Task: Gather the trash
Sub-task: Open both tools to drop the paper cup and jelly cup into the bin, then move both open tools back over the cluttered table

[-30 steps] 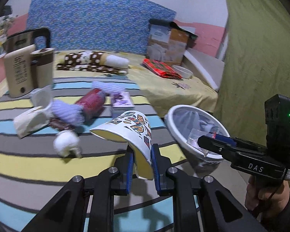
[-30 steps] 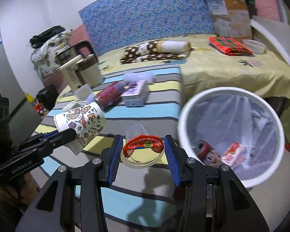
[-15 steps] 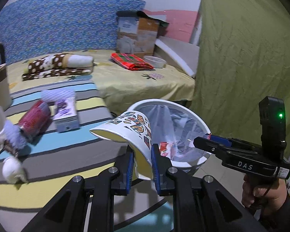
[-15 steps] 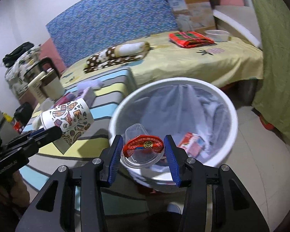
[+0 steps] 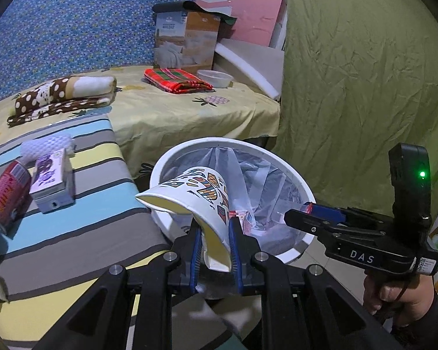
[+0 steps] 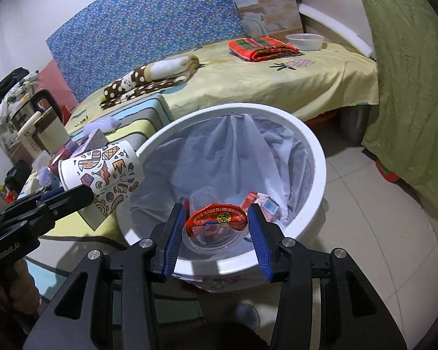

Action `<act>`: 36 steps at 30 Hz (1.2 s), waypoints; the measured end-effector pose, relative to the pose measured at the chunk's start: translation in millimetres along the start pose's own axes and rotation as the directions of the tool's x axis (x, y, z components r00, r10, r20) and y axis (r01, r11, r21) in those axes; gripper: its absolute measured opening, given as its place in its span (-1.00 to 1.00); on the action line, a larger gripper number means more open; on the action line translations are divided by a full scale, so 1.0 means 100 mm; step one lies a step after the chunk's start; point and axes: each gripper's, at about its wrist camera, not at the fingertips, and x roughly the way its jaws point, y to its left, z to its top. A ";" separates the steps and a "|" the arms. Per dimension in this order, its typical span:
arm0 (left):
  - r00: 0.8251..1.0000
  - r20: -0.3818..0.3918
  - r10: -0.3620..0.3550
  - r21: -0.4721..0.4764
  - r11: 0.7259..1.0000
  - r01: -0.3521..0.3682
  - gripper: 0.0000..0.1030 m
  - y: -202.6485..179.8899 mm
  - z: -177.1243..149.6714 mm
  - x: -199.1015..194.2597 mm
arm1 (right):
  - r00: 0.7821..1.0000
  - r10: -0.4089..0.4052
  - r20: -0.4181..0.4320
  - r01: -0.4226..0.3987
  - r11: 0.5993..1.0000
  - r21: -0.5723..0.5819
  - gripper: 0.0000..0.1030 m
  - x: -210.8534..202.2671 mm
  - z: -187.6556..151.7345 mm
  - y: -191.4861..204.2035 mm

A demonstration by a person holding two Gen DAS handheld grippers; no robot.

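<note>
My left gripper (image 5: 214, 233) is shut on a patterned paper cup (image 5: 195, 192), squeezed flat at its side, held over the near left rim of the white trash bin (image 5: 305, 186). The cup also shows in the right wrist view (image 6: 102, 172). My right gripper (image 6: 216, 230) is shut on a clear plastic cup with a red lid rim (image 6: 216, 224), held over the front rim of the bin (image 6: 318, 157). The bin has a clear liner and some red-and-white wrappers (image 6: 262, 204) at the bottom.
A striped mat (image 5: 73, 210) to the left holds a red can (image 5: 5, 192), a small purple box (image 5: 51, 178) and white crumpled pieces. A yellow bed (image 5: 175, 110) with folded cloths, a cardboard box and a bowl lies behind. A green curtain (image 5: 365, 87) hangs at the right.
Both grippers have swung right from the striped mat to the bin, each carrying its cup. The bin now fills the middle of both views.
</note>
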 end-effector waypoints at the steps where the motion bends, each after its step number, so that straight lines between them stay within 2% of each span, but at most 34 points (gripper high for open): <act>1: 1.000 -0.003 -0.002 0.002 1.000 0.002 -0.62 0.00 0.00 0.02 | 1.000 -0.004 -0.002 0.004 1.000 0.002 -0.10 0.01 0.00 -0.01; 6: 1.000 -0.012 -0.025 0.000 1.000 0.025 -0.59 -0.02 0.03 0.09 | 1.000 -0.022 -0.009 0.022 1.000 0.010 -0.10 0.01 0.00 -0.05; 11: 0.999 -0.016 -0.029 -0.010 1.000 0.029 -0.49 0.00 0.04 0.13 | 0.999 -0.035 -0.007 0.035 0.999 0.014 -0.06 0.01 0.01 -0.06; 19: 1.000 -0.009 -0.022 -0.036 0.999 0.021 -0.49 0.07 0.00 0.02 | 1.000 -0.023 0.019 0.023 1.000 0.019 -0.05 -0.08 0.05 -0.03; 26: 1.000 0.010 0.028 -0.063 0.998 -0.027 -0.49 0.15 -0.10 -0.24 | 0.998 0.035 0.052 -0.034 0.999 -0.018 -0.05 -0.21 0.05 0.18; 36: 0.992 0.049 0.116 -0.102 0.989 -0.111 -0.49 0.30 -0.29 -0.71 | 0.991 0.127 0.035 -0.122 0.987 -0.106 -0.05 -0.30 -0.04 0.57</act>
